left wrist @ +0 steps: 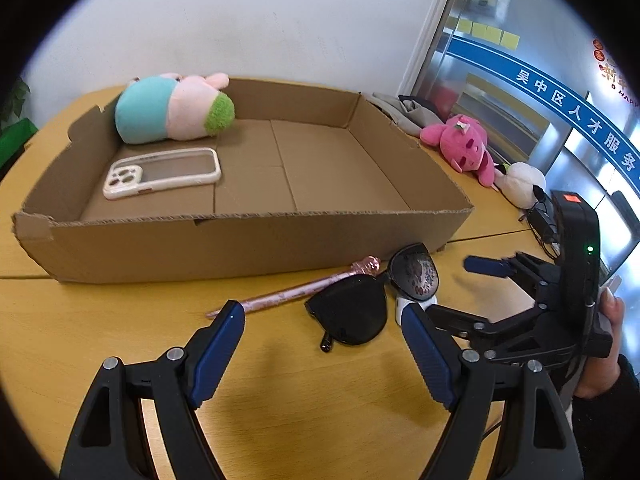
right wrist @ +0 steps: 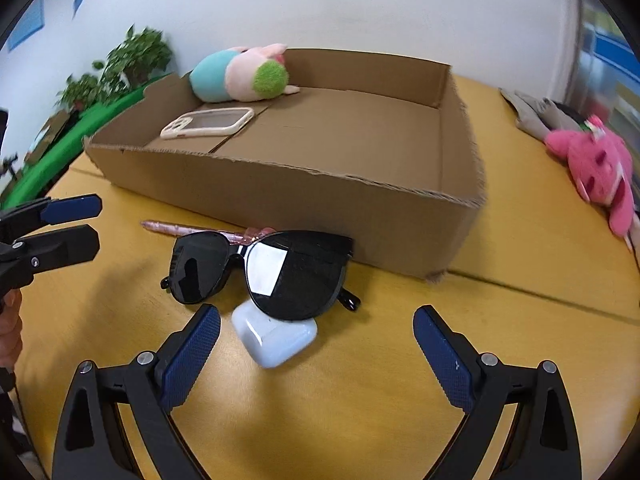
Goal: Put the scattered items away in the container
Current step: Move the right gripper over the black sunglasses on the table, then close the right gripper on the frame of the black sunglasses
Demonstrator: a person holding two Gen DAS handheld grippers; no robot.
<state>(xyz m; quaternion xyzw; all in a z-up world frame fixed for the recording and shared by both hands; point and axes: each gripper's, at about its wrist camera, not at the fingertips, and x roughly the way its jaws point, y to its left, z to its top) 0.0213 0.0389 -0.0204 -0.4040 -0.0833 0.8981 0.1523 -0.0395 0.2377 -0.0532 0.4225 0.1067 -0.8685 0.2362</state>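
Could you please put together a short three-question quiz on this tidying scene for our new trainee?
1. True or false: the phone case already lies inside the cardboard box.
2. Which item rests partly on the white earbud case?
A. the pink pen
B. the sunglasses
C. the pink plush
3. Fill in: the blue and pink plush lies in a ______ of the box.

Key:
1. True
2. B: one lens overlaps its top.
3. corner, beside the phone case, away from both open tools, left tool and right tool.
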